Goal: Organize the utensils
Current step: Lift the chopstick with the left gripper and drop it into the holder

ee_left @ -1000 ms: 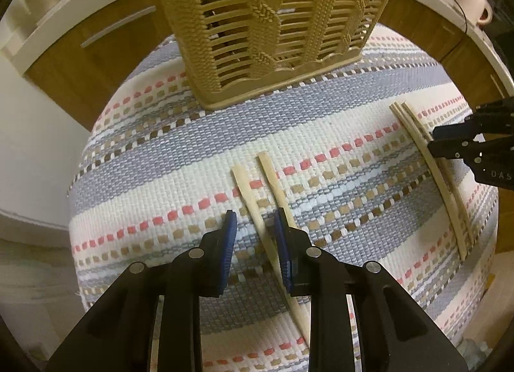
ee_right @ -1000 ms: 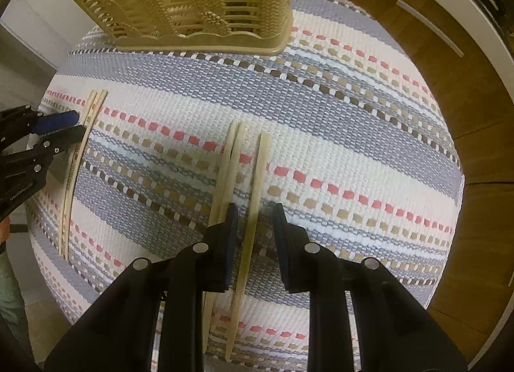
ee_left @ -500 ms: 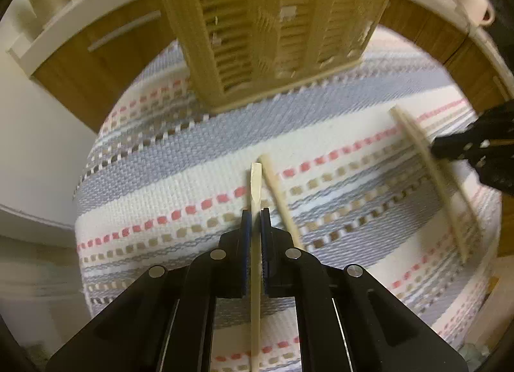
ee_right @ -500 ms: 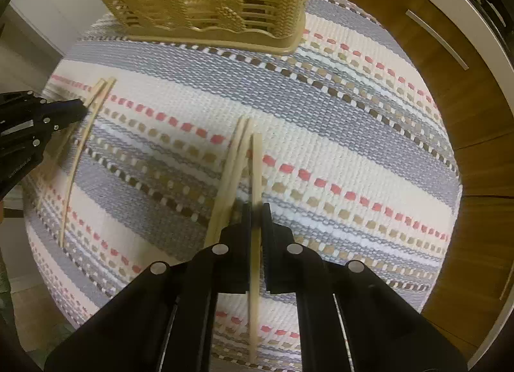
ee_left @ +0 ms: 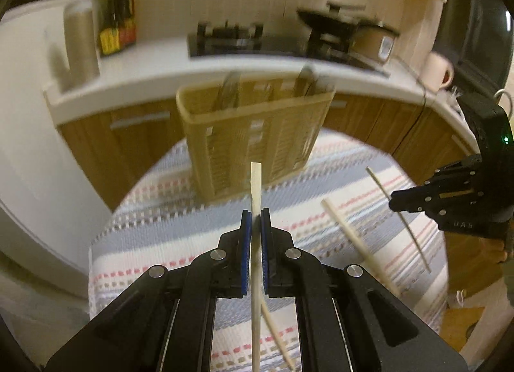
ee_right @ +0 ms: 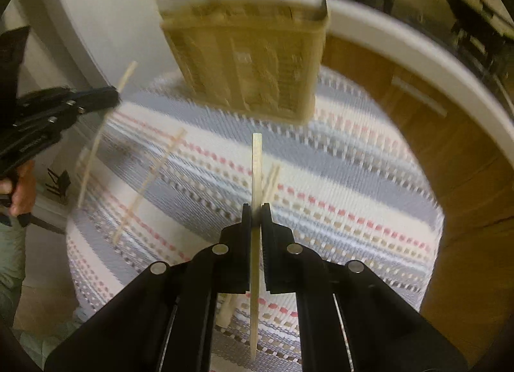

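Observation:
My left gripper [ee_left: 256, 222] is shut on a pale wooden chopstick [ee_left: 256, 185], lifted above the striped cloth and pointing at the woven tan utensil basket [ee_left: 253, 137]. My right gripper [ee_right: 256, 216] is shut on another chopstick [ee_right: 257, 163], also raised off the cloth, facing the basket [ee_right: 247, 63]. A loose chopstick [ee_left: 350, 237] lies on the cloth right of my left gripper. More chopsticks [ee_right: 270, 185] lie under and beside my right gripper. The right gripper [ee_left: 396, 203] shows at the right of the left wrist view with its chopstick [ee_left: 414, 240].
The striped woven cloth [ee_left: 180, 217] covers a small round table. Metal utensils [ee_left: 228, 89] stand in the basket. Behind are a white counter with bottles [ee_left: 117, 23], a stove [ee_left: 244, 38], a mug [ee_left: 438, 71] and wooden cabinet doors [ee_right: 449, 134].
Both grippers closed on one chopstick each, then lifted them off the cloth and tilted up towards the basket. The views now show the counter behind.

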The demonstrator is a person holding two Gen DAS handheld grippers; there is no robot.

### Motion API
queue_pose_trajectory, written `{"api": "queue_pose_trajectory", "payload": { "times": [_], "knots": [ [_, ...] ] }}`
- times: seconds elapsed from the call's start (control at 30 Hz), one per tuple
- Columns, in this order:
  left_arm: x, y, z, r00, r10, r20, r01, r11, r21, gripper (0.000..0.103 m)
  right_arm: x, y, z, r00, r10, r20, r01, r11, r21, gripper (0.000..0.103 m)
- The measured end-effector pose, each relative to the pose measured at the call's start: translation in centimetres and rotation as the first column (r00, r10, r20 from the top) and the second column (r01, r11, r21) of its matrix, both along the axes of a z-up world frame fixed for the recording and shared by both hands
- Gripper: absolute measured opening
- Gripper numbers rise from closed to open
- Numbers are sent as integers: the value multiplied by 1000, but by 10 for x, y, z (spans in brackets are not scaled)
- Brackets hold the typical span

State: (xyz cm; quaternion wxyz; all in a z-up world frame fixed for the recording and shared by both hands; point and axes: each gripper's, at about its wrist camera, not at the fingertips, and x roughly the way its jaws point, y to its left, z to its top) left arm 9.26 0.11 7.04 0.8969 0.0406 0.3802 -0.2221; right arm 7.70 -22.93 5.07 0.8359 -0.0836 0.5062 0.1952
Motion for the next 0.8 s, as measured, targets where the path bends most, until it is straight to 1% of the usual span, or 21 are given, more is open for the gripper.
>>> {"api": "queue_pose_trajectory", "payload": {
  "times": [0.17,0.27,0.3,0.43,0.5,0.63,0.73,0.8],
  "knots": [
    [-9,-6,40,993,-3,117,12,997,-77,3,-13,-4,49,990,24,140,-33,997,62,4],
    [-12,-8,65,983,0,185,22,993,-115,3,-13,1,83,973,16,232,-42,993,110,4],
    [-12,-9,75,978,3,210,24,991,-129,3,-12,1,92,968,13,250,-45,991,125,4],
    [-6,-12,102,961,21,277,32,982,-185,4,-1,4,121,938,-15,347,-46,985,166,4],
    [0,-13,116,947,31,319,40,976,-214,4,5,6,135,923,-35,383,-43,980,194,4],
    [14,-13,135,928,54,368,53,960,-275,4,27,2,154,900,-82,428,-26,970,242,4],
    [29,-14,140,916,68,396,76,939,-335,4,46,-1,169,878,-120,463,-22,957,290,4],
    [37,-16,142,899,85,430,83,930,-359,4,61,-2,176,861,-142,489,-21,949,314,4]
  ]
}}
